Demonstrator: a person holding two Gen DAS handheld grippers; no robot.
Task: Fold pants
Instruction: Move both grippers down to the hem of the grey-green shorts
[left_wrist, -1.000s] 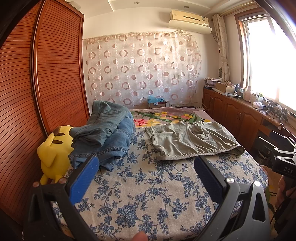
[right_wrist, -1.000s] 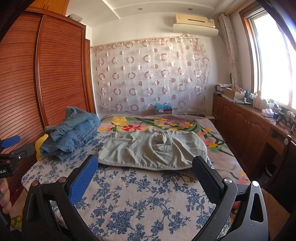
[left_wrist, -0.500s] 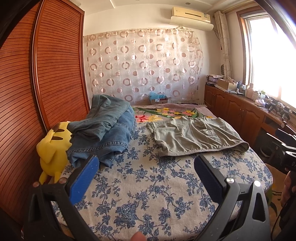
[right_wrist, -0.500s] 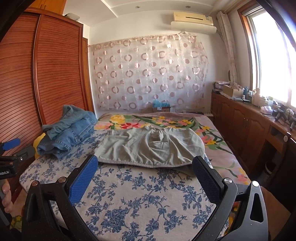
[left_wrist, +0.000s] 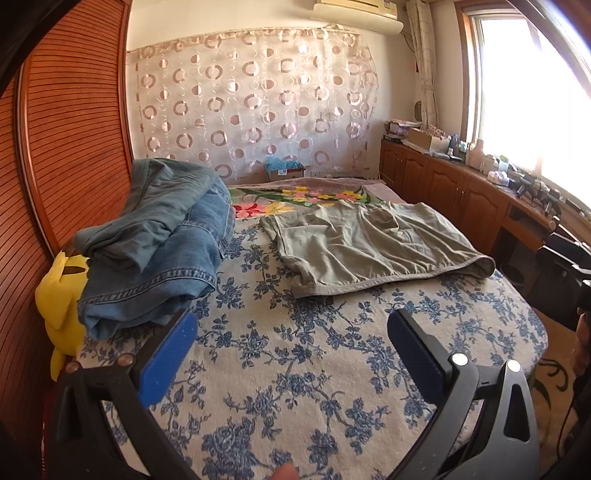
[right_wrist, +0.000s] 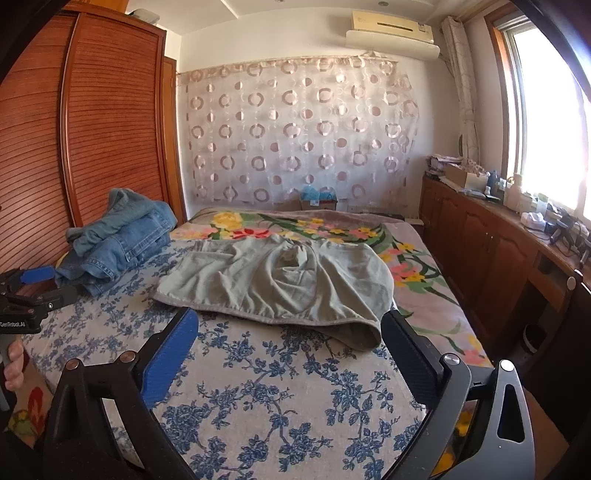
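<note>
Grey-green pants (left_wrist: 362, 247) lie spread and wrinkled across the middle of the bed (left_wrist: 295, 369), the waistband edge toward me; they also show in the right wrist view (right_wrist: 280, 284). My left gripper (left_wrist: 291, 332) is open and empty, above the blue floral sheet, short of the pants. My right gripper (right_wrist: 288, 332) is open and empty, its fingertips close to the near hem of the pants. The left gripper also shows at the left edge of the right wrist view (right_wrist: 33, 288).
A pile of blue jeans (left_wrist: 159, 240) lies at the bed's left, next to a yellow plush toy (left_wrist: 59, 295). A wooden wardrobe (left_wrist: 66, 147) stands on the left. Wooden cabinets (right_wrist: 498, 251) with clutter line the right wall under the window.
Both grippers have moved forward toward the bed; the pants and jeans appear larger and nearer. Both stay open and nothing was grasped.
</note>
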